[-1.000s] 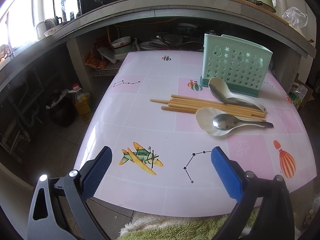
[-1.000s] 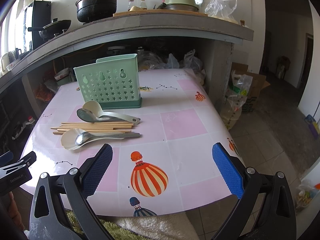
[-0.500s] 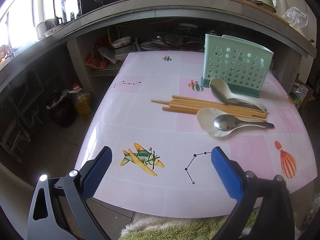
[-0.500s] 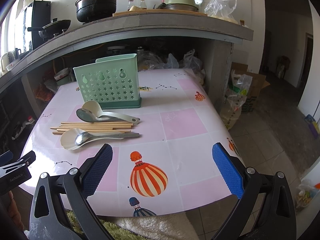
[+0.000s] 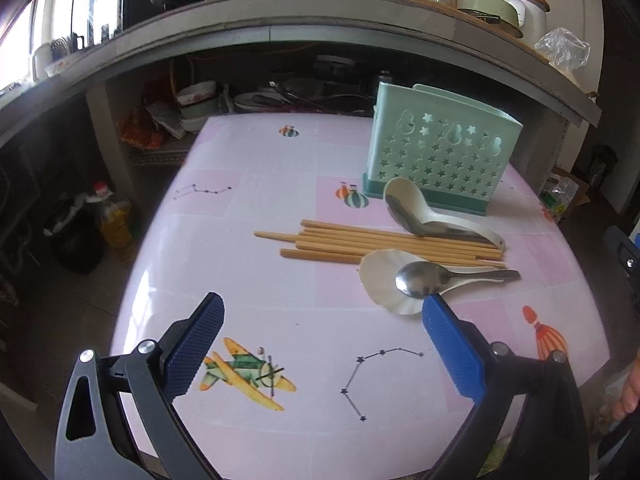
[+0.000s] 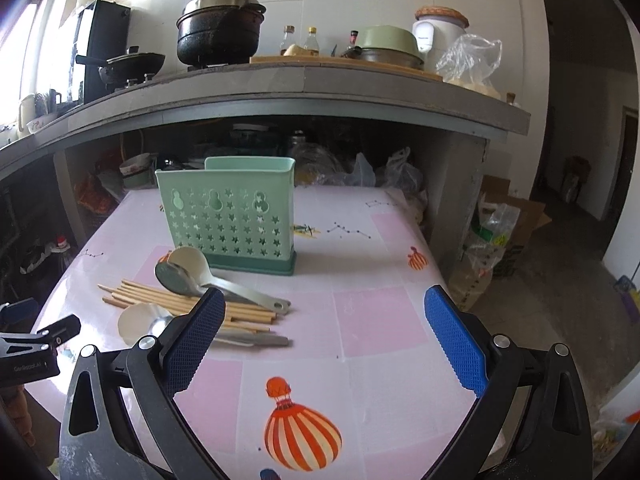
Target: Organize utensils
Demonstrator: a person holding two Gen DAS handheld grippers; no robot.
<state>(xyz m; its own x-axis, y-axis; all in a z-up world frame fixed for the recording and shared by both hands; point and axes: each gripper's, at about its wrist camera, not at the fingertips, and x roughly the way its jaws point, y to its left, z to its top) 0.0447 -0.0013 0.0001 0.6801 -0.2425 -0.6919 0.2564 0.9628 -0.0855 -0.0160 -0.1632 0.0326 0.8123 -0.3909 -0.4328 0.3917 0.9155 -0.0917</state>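
Observation:
A mint-green utensil holder with star cut-outs stands upright on the pink table. In front of it lie several wooden chopsticks, a white ladle spoon with a metal spoon in it, and a second white spoon holding a metal spoon. My left gripper is open over the table's near part, its right pad beside the second white spoon. My right gripper is open, its left pad overlapping the spoon handles.
A concrete counter overhangs the table's far side, with pots and bottles on top and dishes stored beneath. An oil bottle stands on the floor at the left. Bags and a cardboard box sit on the floor at the right.
Both grippers have moved forward over the table toward the utensils, which now look larger and nearer. Both stay open. The utensils have not moved.

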